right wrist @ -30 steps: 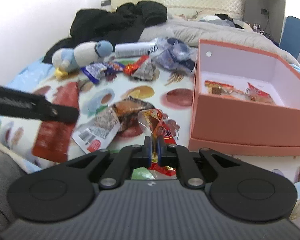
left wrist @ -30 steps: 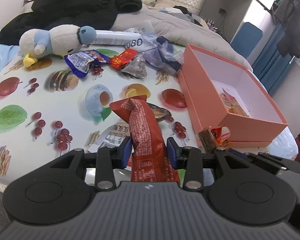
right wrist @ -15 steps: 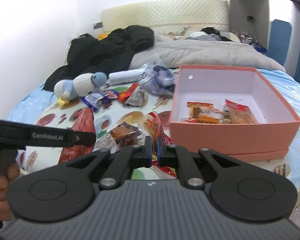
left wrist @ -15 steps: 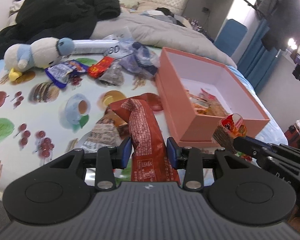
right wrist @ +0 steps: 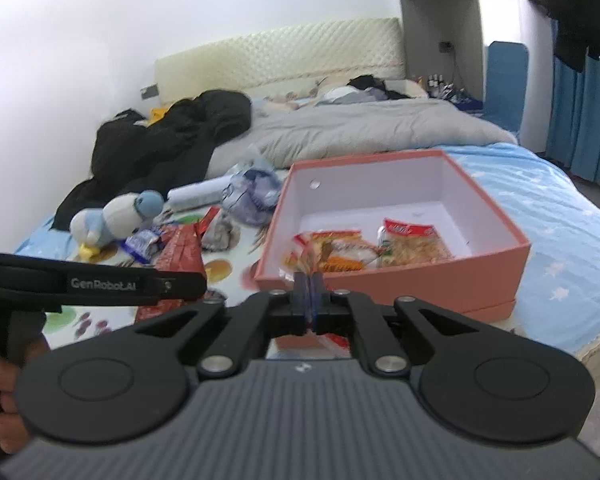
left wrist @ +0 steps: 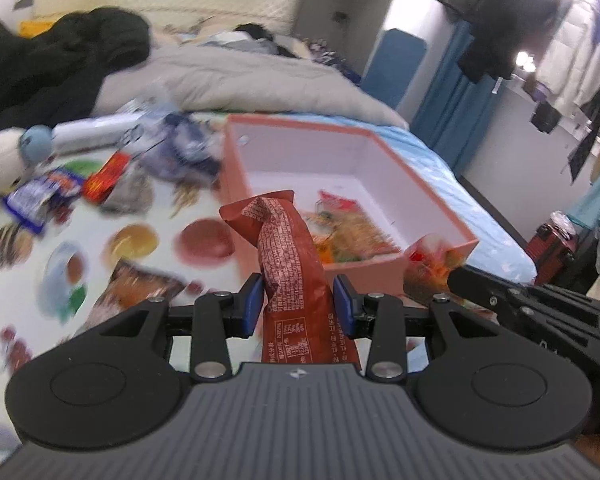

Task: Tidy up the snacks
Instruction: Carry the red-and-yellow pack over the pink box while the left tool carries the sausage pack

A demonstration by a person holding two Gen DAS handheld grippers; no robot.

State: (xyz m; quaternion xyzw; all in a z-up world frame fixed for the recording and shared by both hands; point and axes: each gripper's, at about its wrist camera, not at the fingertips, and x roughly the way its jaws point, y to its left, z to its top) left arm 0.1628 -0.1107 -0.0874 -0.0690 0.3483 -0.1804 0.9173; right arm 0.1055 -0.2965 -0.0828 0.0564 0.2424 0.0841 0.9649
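Nearest the left wrist camera, the left gripper (left wrist: 296,308) has its jaws pressed against the sides of a long red snack packet (left wrist: 294,276), which stands up between the blue pads, lifted off the bed. Beside it, the right gripper (right wrist: 308,300) has its jaws almost together, pinching the thin edge of a small orange-and-yellow snack pouch (left wrist: 434,264); most of that pouch is hidden in the right wrist view. Both loads sit just short of the near wall of the pink cardboard box (right wrist: 420,284), so by my reading two deliveries are in progress and neither is released yet. Inside the box, two or three noodle-like snack bags (right wrist: 414,242) already lie on the floor, so some sorting is done. On the food-print sheet (left wrist: 140,216) left of the box, a brown packet (left wrist: 140,284) lies near. Farther off a loose cluster waits: a blue wrapper (left wrist: 40,196), a small red wrapper (left wrist: 106,178), a crumpled grey bag (left wrist: 130,196) and clear bluish bags (left wrist: 180,148), next to a plush penguin (right wrist: 112,216). I judge the task well under half finished.
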